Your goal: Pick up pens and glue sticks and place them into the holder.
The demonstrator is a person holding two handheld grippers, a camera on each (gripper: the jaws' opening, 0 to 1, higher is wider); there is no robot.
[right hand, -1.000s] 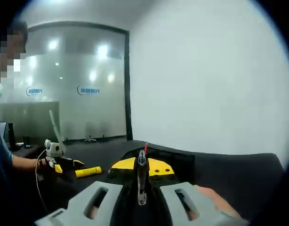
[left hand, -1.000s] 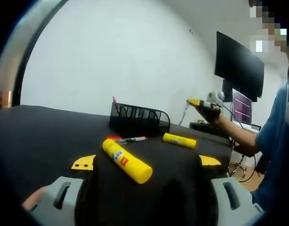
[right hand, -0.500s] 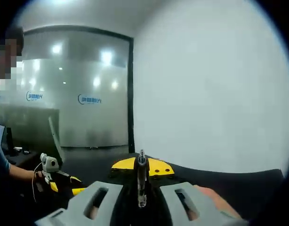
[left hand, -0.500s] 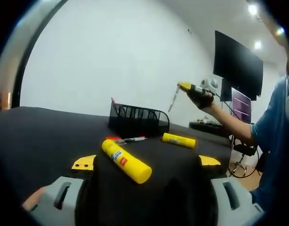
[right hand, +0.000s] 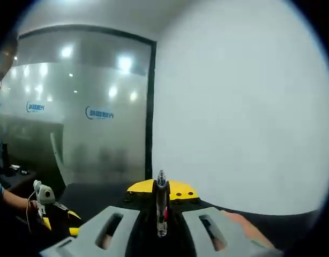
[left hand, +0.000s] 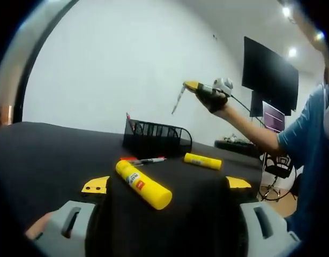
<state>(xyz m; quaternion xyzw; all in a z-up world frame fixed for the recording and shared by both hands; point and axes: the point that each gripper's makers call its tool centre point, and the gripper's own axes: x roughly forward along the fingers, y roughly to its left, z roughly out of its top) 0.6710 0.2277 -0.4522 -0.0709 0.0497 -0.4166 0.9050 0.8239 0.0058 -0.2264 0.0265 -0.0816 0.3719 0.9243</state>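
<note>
Left gripper (left hand: 163, 184) spread wide and empty, yellow-tipped jaws low over the black table (left hand: 46, 150), grey bases cut off at the bottom edge. Between the jaw tips, lying flat on the table: a smooth yellow glue stick (left hand: 143, 184), cylindrical, small label with red print too blurred to read. Beyond it, a slim pen (left hand: 148, 159) with red at one end, and a second, smaller yellow glue stick (left hand: 202, 161) off to the right. Black wire-mesh holder (left hand: 157, 141) further back, near the white wall, with a thin red-tipped pen (left hand: 131, 120) poking up from its left end, lower part hidden by the mesh. Up high, right gripper (left hand: 192, 87) clamped on a grey pen (left hand: 178, 99), above the holder. Same grey pen (right hand: 161, 206) pinched upright between the right gripper's (right hand: 161, 199) jaws, base hidden. Frosted glass wall beyond, lettering unreadable.
</note>
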